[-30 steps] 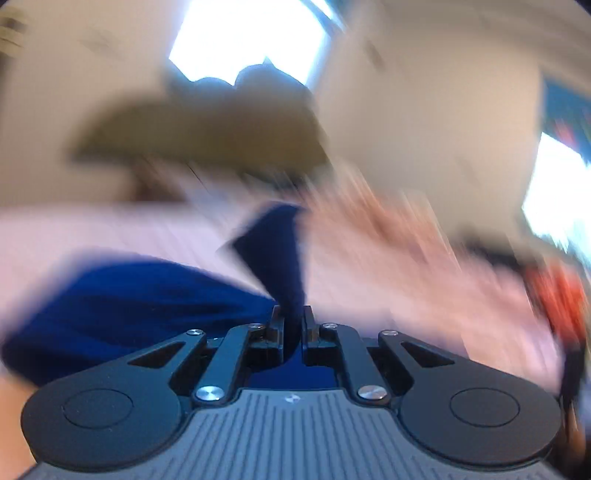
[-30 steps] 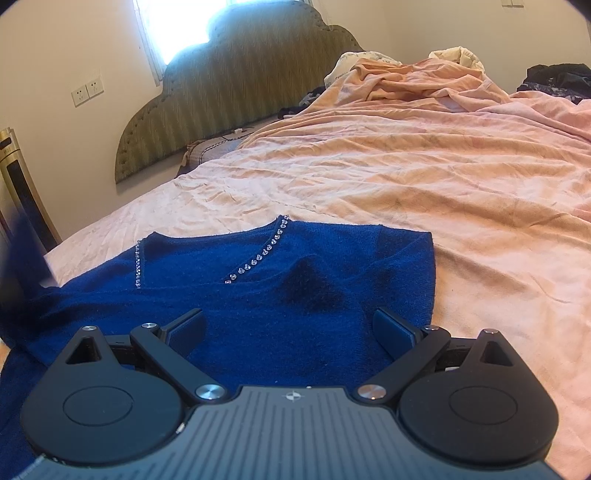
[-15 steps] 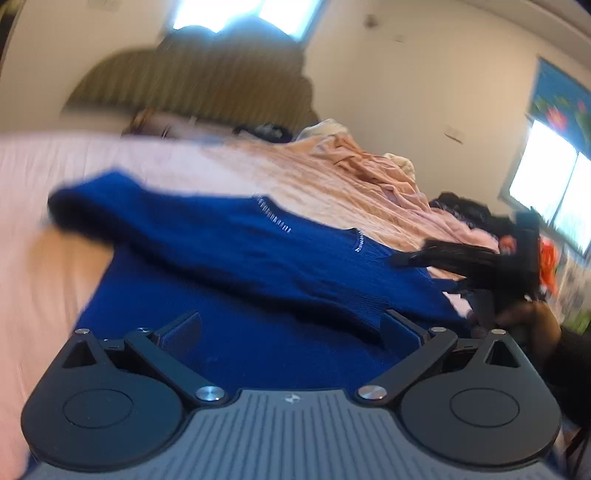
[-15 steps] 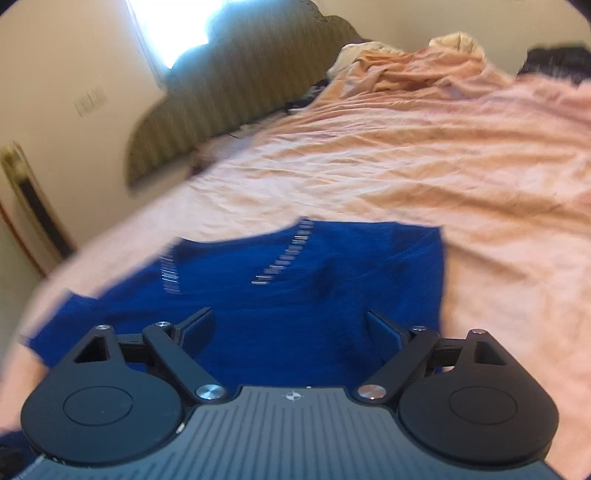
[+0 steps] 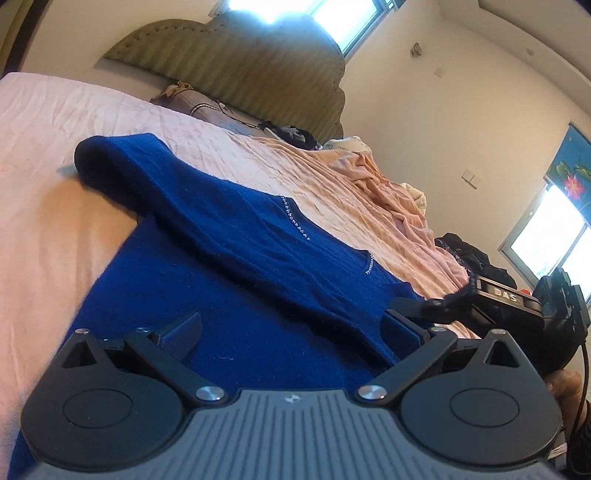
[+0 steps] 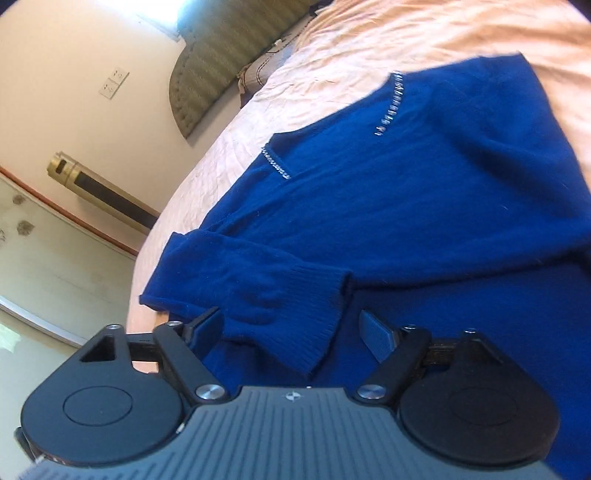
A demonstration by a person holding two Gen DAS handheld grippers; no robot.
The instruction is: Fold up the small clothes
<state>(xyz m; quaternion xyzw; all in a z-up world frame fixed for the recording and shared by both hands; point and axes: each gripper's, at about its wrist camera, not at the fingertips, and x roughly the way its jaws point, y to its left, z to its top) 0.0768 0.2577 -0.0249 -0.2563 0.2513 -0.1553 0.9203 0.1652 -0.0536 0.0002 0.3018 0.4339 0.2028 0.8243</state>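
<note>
**Blue sweater on the bed, sleeve folded over**

The blue sweater lay flat on the pink bed, one sleeve across its body. Left hand-held gripper and right hand-held gripper hovered near, both spread, holding nothing

**A sunny bedroom**

A big bed with a peach sheet fills the room. A green padded headboard stands at 12 o'clock, under a bright window. Another window glows at 3 o'clock. The walls are cream.
</note>
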